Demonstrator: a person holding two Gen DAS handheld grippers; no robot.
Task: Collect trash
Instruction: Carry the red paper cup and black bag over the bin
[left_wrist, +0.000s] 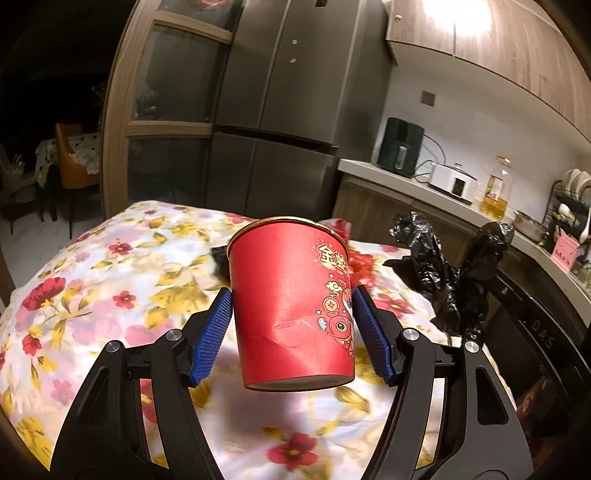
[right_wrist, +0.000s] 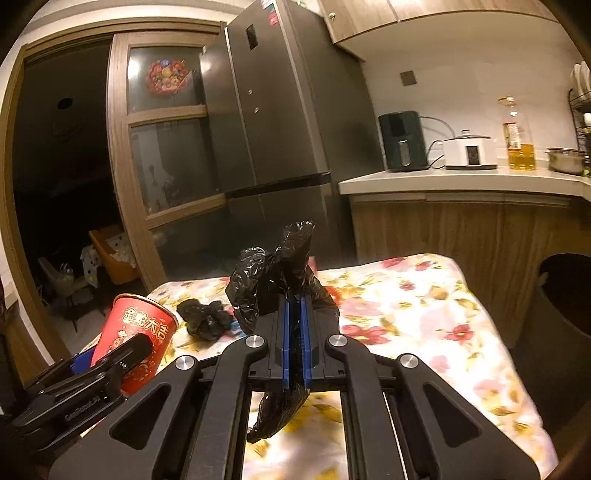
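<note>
Far left, over the floral tablecloth (left_wrist: 92, 280): left gripper (left_wrist: 291, 325) clamped on a red paper cup (left_wrist: 291, 299), held clear of the cloth, blue pads (left_wrist: 212, 332) pressing both sides, a crease already dented into the wall. Best kept upright with no harder squeeze, since the paper looks ready to buckle. Further right: right gripper (right_wrist: 295, 343) pinched tight on a black trash bag (right_wrist: 280, 269), plastic sticking out above and below the closed fingers. A second crumpled black wad (right_wrist: 205, 317) lying on the cloth between cup and bag. Probably next: opening the bag's mouth, then lowering the cup in. Gold Chinese characters on the cup; beside it, apparently "GenRobot.AI" on the gripper arm; far right, "DAS" on a dark appliance front (left_wrist: 543, 332).
</note>
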